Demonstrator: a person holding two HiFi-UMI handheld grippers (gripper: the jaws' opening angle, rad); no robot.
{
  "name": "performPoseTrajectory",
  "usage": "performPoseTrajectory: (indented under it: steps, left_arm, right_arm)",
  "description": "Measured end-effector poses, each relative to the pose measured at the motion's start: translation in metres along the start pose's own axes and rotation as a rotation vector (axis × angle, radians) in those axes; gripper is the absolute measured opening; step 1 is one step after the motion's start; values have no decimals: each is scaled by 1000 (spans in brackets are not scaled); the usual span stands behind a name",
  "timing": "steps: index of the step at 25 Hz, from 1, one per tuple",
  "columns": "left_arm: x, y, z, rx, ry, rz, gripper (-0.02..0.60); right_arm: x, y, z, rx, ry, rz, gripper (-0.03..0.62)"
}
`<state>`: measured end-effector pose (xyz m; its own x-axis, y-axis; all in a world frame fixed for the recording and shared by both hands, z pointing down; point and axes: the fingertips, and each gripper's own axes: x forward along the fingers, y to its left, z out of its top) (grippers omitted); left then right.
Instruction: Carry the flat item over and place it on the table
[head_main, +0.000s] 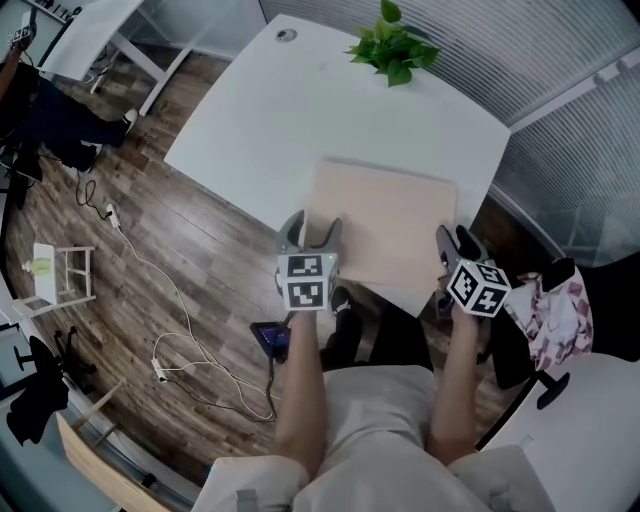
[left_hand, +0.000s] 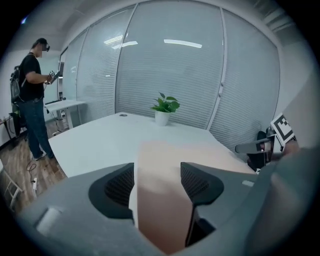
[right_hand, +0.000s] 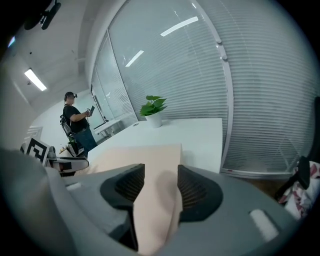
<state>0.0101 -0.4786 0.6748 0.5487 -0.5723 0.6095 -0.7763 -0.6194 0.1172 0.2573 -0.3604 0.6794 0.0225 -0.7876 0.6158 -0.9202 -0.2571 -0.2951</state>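
The flat item is a thin beige board (head_main: 385, 225) lying on the white table (head_main: 250, 120), its near edge overhanging the table's front. My left gripper (head_main: 313, 235) straddles the board's near left edge. In the left gripper view the board (left_hand: 165, 160) runs between the parted jaws of the left gripper (left_hand: 157, 185), with a sliver of gap beside the left pad. My right gripper (head_main: 455, 245) is at the near right corner. There the board (right_hand: 135, 155) passes between the parted jaws of the right gripper (right_hand: 161, 187), unpressed.
A potted plant (head_main: 392, 45) stands at the table's far edge. A chair with floral cloth (head_main: 555, 310) is at my right, by the blinds-covered glass wall. Cables (head_main: 150, 290) trail over the wooden floor at left. A person (left_hand: 32, 100) stands by another desk.
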Motion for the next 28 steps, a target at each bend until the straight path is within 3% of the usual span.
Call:
performPoseTrajectory:
  steps: [8, 12, 17, 22, 28]
  left_arm:
    - [14, 4, -12, -44, 45, 38, 361]
    - [20, 3, -17, -65, 77, 12, 423]
    - [24, 6, -21, -92, 98, -2, 431]
    - [24, 7, -26, -132, 120, -41, 431]
    - [32, 0, -31, -164, 171, -77, 431]
  right_arm:
    - [9, -10, -11, 32, 57, -2, 358]
    - [10, -15, -6, 49, 32, -10, 360]
    - [22, -8, -16, 86, 88, 53, 376]
    - [28, 2, -33, 122, 155, 113, 445]
    - [33, -2, -44, 197, 174, 125, 460]
